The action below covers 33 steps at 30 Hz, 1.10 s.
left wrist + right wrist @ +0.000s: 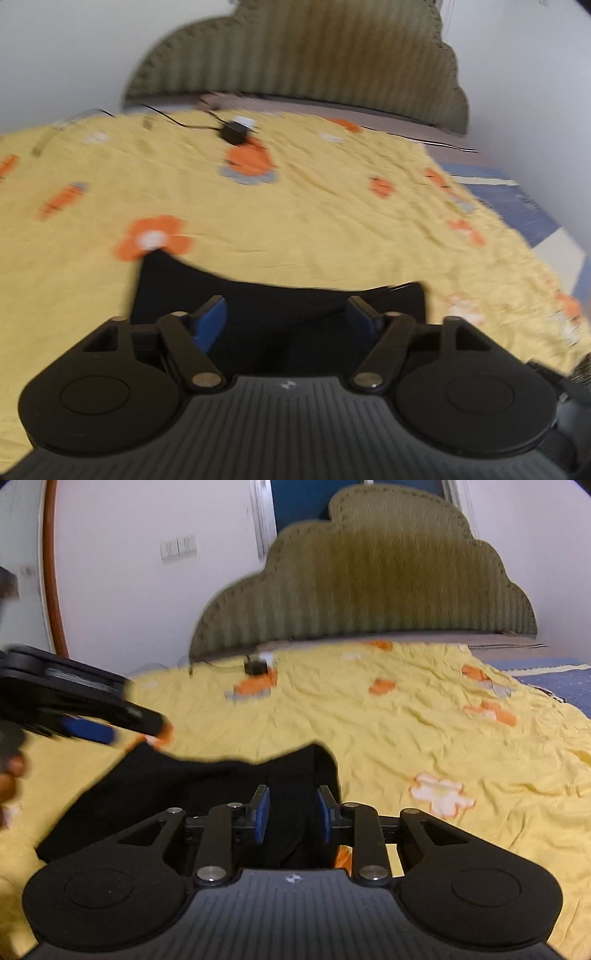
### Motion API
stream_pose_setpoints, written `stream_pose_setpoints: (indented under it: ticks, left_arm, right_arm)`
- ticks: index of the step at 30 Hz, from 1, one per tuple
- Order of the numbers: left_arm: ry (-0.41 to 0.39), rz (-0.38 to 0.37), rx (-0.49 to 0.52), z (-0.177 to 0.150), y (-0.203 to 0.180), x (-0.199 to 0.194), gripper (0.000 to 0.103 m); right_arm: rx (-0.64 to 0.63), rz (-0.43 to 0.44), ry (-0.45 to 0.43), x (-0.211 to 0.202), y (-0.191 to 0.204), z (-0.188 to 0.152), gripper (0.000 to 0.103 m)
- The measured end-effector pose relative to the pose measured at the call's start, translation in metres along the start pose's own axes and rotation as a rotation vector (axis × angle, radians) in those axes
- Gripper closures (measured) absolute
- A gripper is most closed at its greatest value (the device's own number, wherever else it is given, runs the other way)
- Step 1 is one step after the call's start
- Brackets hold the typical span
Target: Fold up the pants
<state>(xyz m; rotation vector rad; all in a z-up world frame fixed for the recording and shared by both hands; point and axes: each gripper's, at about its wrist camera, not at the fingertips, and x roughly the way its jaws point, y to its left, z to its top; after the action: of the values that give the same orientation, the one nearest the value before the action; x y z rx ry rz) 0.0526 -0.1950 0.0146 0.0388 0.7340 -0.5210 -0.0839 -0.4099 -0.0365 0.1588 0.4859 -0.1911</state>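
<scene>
Black pants (pixel 280 314) lie on a yellow bedspread with orange flowers (pixel 314 206). My left gripper (pixel 288 317) is open, its blue pads wide apart above the black cloth, holding nothing. In the right wrist view the pants (pixel 207 794) spread to the left and front. My right gripper (pixel 291 812) is open over the pants' right part, its pads apart and holding nothing. The left gripper (pixel 122 723) also shows at the left edge of the right wrist view, above the pants' far left corner, blurred.
A black adapter with a cable (pixel 234 131) lies far on the bedspread (pixel 424 731), also seen in the right wrist view (pixel 255 666). A green scalloped headboard (pixel 369 590) stands behind. A blue patterned sheet (pixel 517 206) shows at the right edge of the bed.
</scene>
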Motion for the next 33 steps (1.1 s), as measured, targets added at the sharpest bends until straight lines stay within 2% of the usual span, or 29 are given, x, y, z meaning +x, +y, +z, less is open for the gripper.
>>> stream_pose_setpoints:
  ticks: [1, 4, 6, 10, 12, 14, 15, 17, 19, 21, 23, 26, 30, 33]
  left_arm:
    - [-0.013, 0.021, 0.007, -0.005, 0.007, -0.008, 0.029]
    - [-0.049, 0.070, 0.024, -0.021, 0.025, -0.024, 0.027]
    - [-0.040, 0.078, 0.017, -0.030, 0.033, -0.024, 0.027]
    - [0.031, 0.009, -0.034, -0.045, 0.045, -0.015, 0.027]
    - [0.042, 0.013, -0.050, -0.049, 0.048, -0.014, 0.027]
    - [0.042, 0.024, -0.050, -0.052, 0.051, -0.015, 0.026]
    - [0.045, 0.030, -0.050, -0.053, 0.052, -0.014, 0.026]
    - [0.048, 0.029, -0.055, -0.053, 0.053, -0.014, 0.026]
    - [0.043, 0.030, -0.056, -0.052, 0.054, -0.017, 0.024]
    - [0.032, 0.040, -0.053, -0.051, 0.053, -0.019, 0.021]
    - [0.026, 0.042, -0.053, -0.050, 0.053, -0.020, 0.020]
    - [0.023, 0.040, -0.048, -0.050, 0.053, -0.021, 0.019]
    - [0.033, 0.057, -0.030, -0.053, 0.051, -0.016, 0.016]
    - [0.034, 0.049, -0.020, -0.053, 0.054, -0.017, 0.016]
  right_arm:
    - [0.015, -0.003, -0.001, -0.001, 0.002, -0.003, 0.076]
    - [0.132, 0.075, 0.006, -0.006, -0.009, -0.015, 0.076]
    - [0.121, 0.088, 0.009, -0.009, -0.004, -0.021, 0.076]
    - [0.077, 0.036, 0.058, 0.004, -0.007, -0.026, 0.076]
    - [0.089, 0.019, 0.071, 0.002, -0.010, -0.029, 0.076]
    - [0.099, 0.043, 0.069, -0.001, -0.009, -0.031, 0.076]
    - [0.084, 0.034, 0.069, -0.001, -0.007, -0.033, 0.078]
    - [0.016, 0.001, 0.072, 0.001, -0.003, -0.034, 0.095]
    - [0.010, -0.008, 0.060, -0.001, -0.005, -0.035, 0.100]
    - [0.049, 0.019, 0.053, -0.006, -0.014, -0.033, 0.101]
    - [0.036, 0.025, 0.038, -0.012, -0.017, -0.030, 0.101]
    - [0.000, -0.009, 0.021, -0.021, -0.018, -0.029, 0.102]
    - [-0.016, -0.033, 0.095, -0.002, -0.020, -0.042, 0.099]
    - [-0.015, -0.084, 0.085, -0.004, -0.019, -0.037, 0.098]
